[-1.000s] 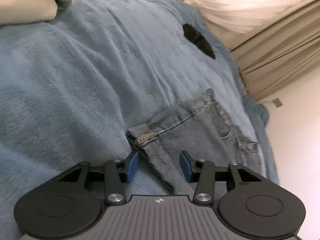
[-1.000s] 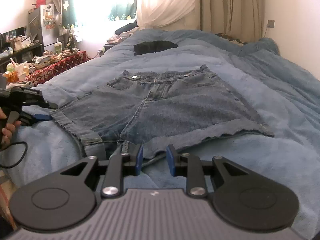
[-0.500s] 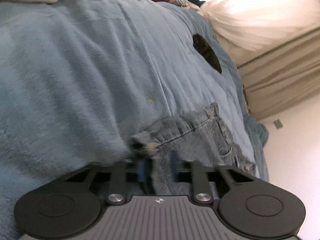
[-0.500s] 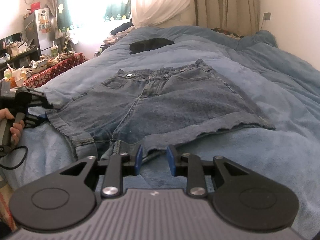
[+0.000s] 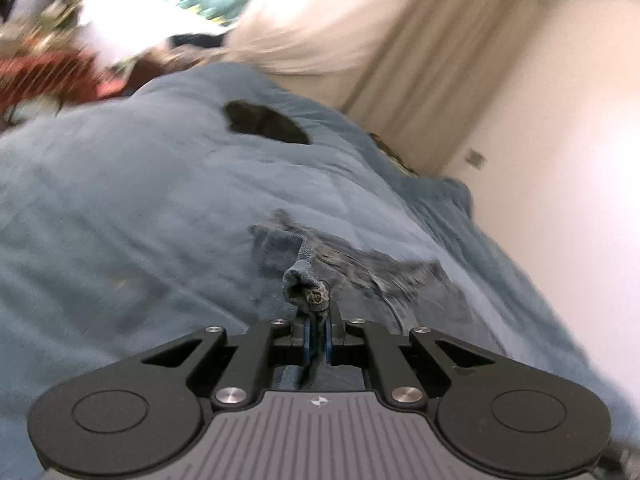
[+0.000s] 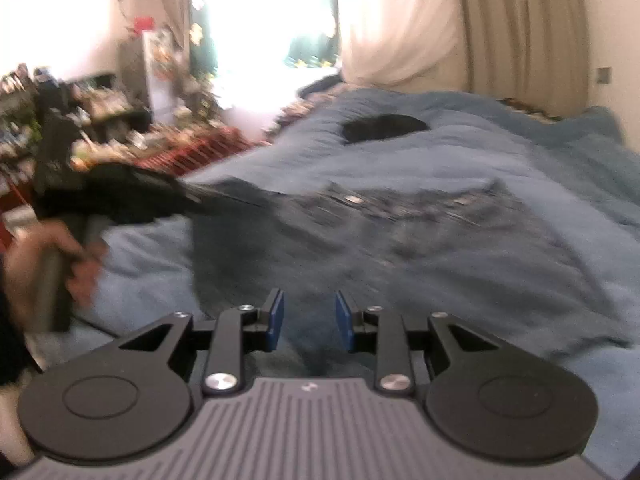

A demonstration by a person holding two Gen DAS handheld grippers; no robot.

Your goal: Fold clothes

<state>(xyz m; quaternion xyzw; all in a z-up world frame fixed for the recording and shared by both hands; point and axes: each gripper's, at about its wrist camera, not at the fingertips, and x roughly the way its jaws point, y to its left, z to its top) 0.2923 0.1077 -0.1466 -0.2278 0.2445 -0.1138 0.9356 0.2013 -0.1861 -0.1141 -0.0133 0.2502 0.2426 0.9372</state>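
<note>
A bedroom, with a blue fleece blanket (image 6: 500, 152) covering the bed and cream curtains (image 6: 500, 20) beside a bright window. The left claw (image 5: 317, 332) is pinched together on a bunched hem corner of the denim shorts (image 6: 420, 240), lifting that edge off the blanket while the rest lies spread and blurred. The right claw (image 6: 309, 322) stands apart just above the near hem, gripping nothing. A hand (image 6: 44, 264) holds the left tool's handle. Farther back a dark patch of cloth (image 6: 384, 126) rests on the blanket. No writing is readable; both views are smeared.
</note>
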